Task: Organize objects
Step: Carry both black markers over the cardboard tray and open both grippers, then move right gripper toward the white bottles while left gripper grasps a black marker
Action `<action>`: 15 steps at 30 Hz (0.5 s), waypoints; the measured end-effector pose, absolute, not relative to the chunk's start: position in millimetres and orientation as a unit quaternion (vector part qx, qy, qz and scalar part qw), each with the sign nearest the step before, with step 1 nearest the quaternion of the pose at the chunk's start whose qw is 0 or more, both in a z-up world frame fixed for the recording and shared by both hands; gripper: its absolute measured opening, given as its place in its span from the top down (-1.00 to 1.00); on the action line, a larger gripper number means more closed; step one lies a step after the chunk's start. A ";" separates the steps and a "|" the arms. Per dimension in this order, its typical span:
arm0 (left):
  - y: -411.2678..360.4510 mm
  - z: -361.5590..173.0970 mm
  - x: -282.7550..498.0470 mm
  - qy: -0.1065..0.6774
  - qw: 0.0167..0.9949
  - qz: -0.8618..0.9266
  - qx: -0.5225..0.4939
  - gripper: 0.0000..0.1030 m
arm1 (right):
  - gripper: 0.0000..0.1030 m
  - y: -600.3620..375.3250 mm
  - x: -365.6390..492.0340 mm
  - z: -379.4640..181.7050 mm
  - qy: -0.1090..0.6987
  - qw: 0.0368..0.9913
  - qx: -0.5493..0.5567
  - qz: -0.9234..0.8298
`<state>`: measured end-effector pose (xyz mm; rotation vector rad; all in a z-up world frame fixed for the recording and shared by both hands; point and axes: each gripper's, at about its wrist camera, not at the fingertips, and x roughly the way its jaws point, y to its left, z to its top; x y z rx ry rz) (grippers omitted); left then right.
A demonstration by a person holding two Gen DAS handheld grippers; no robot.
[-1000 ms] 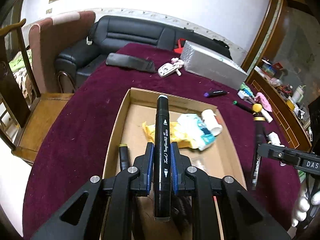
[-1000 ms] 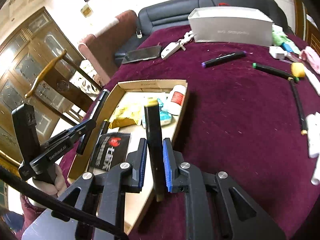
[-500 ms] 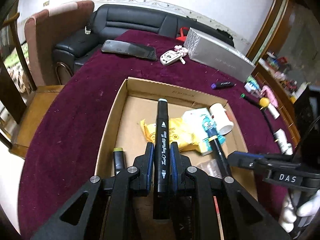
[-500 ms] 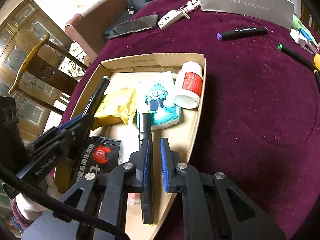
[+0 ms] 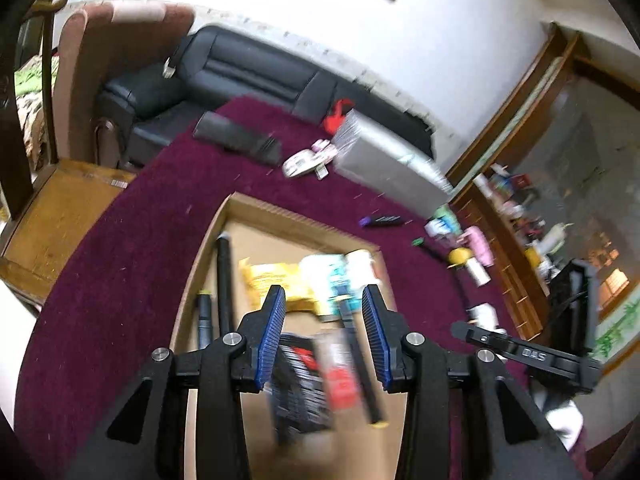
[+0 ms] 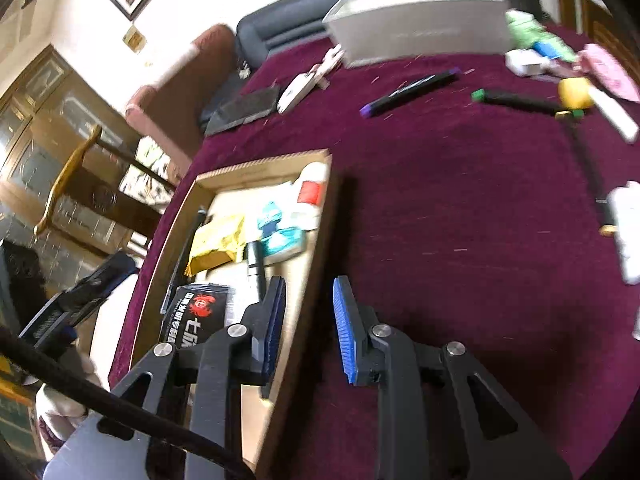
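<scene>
A shallow cardboard box [image 5: 296, 220] [image 6: 264, 162] lies on the maroon tablecloth. In it lie black markers: one along the left wall [image 5: 224, 280] [image 6: 192, 236], one with a yellow end [image 5: 360, 364] [image 6: 254, 264], and a short one [image 5: 203, 320]. A yellow packet [image 6: 218, 240], a teal packet [image 6: 280, 224], a white bottle [image 6: 310, 188] and a black crab-print packet [image 6: 196, 316] lie there too. My left gripper [image 5: 324, 332] is open and empty above the box. My right gripper [image 6: 308, 320] is open and empty over the box's right wall.
On the cloth beyond the box lie a purple-capped marker [image 6: 408, 92], a green-capped marker [image 6: 516, 100], a yellow ball [image 6: 574, 92], a white key fob [image 6: 298, 88], a dark case [image 6: 244, 110] and a silver box [image 6: 416, 24]. A wooden chair [image 5: 52, 208] stands left.
Both grippers have opened and let go of their markers, which now lie in the box. Both grippers have pulled up and back; the views are blurred by motion.
</scene>
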<state>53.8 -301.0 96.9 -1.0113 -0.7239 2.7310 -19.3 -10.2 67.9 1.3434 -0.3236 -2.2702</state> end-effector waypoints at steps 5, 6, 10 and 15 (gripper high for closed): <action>-260.1 169.8 108.4 -0.216 0.127 0.935 -0.252 0.30 | 0.57 54.3 14.0 122.2 -0.120 0.213 0.440 -0.864; -253.4 182.1 115.4 -0.216 0.137 0.937 -0.238 0.23 | 0.57 68.8 24.1 139.0 -0.119 0.207 0.425 -0.873; -215.2 237.4 157.3 -0.205 0.187 0.947 -0.162 0.01 | 0.33 129.2 70.4 211.2 -0.122 0.178 0.357 -0.909; -162.3 298.5 188.1 -0.146 0.240 0.952 -0.124 0.01 | 0.19 189.8 122.0 296.1 -0.117 0.117 0.278 -0.946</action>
